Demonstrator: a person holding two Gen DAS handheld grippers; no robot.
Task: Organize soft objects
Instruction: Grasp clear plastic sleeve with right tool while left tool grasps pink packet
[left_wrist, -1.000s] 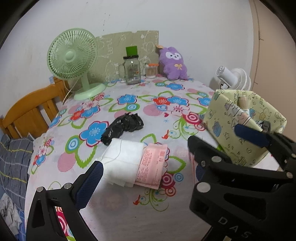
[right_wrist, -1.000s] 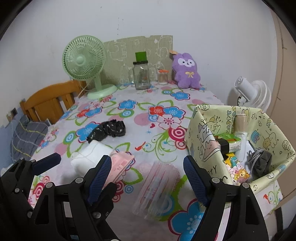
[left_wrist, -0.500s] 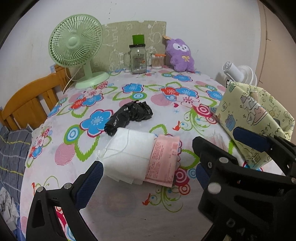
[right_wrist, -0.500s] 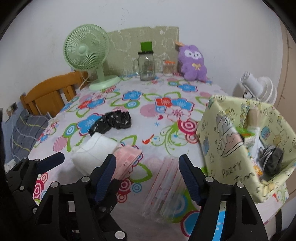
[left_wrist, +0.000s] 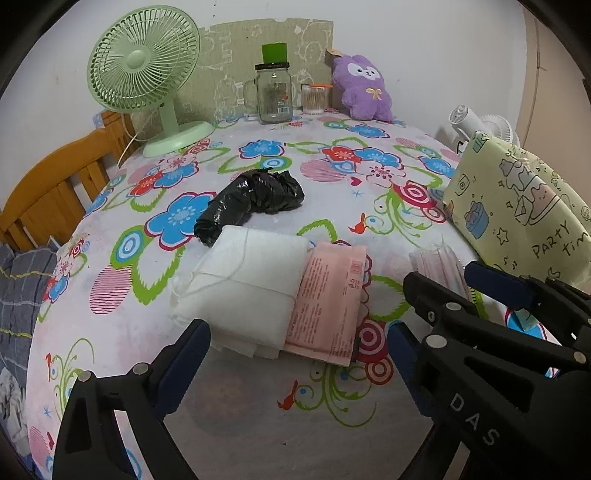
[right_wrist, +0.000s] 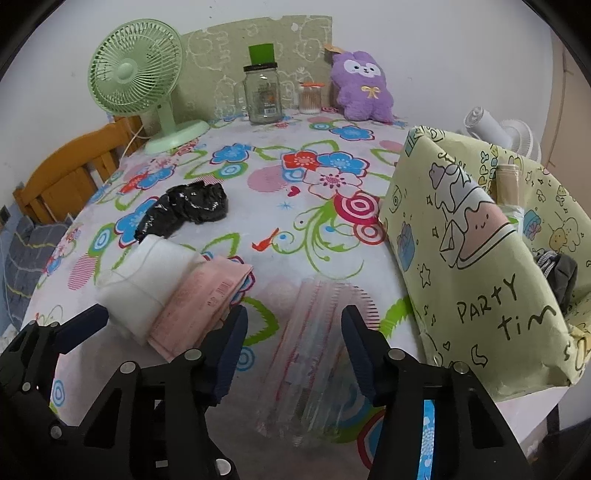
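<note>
A white folded cloth pack (left_wrist: 245, 284) lies on the flowered tablecloth with a pink packet (left_wrist: 328, 306) against its right side. A crumpled black plastic bag (left_wrist: 251, 201) lies behind them. My left gripper (left_wrist: 295, 339) is open, its jaws spanning the near edge of the white pack and pink packet. My right gripper (right_wrist: 293, 332) is open over a clear pack of pink masks (right_wrist: 314, 347). The white pack (right_wrist: 147, 273), pink packet (right_wrist: 199, 299) and black bag (right_wrist: 184, 210) show left in the right wrist view. A yellow-green paper bag (right_wrist: 472, 258) stands at right, holding items.
At the table's back stand a green desk fan (left_wrist: 144, 77), a glass jar (left_wrist: 273, 92), a small cotton swab jar (left_wrist: 314, 98) and a purple plush toy (left_wrist: 364, 88). A wooden chair (left_wrist: 48, 192) is at left. A white fan (right_wrist: 495, 129) is behind the paper bag.
Both grippers have moved forward and down toward the table. The left now sits over the white pack and pink packet, the right over the mask pack, with its jaws narrower.
</note>
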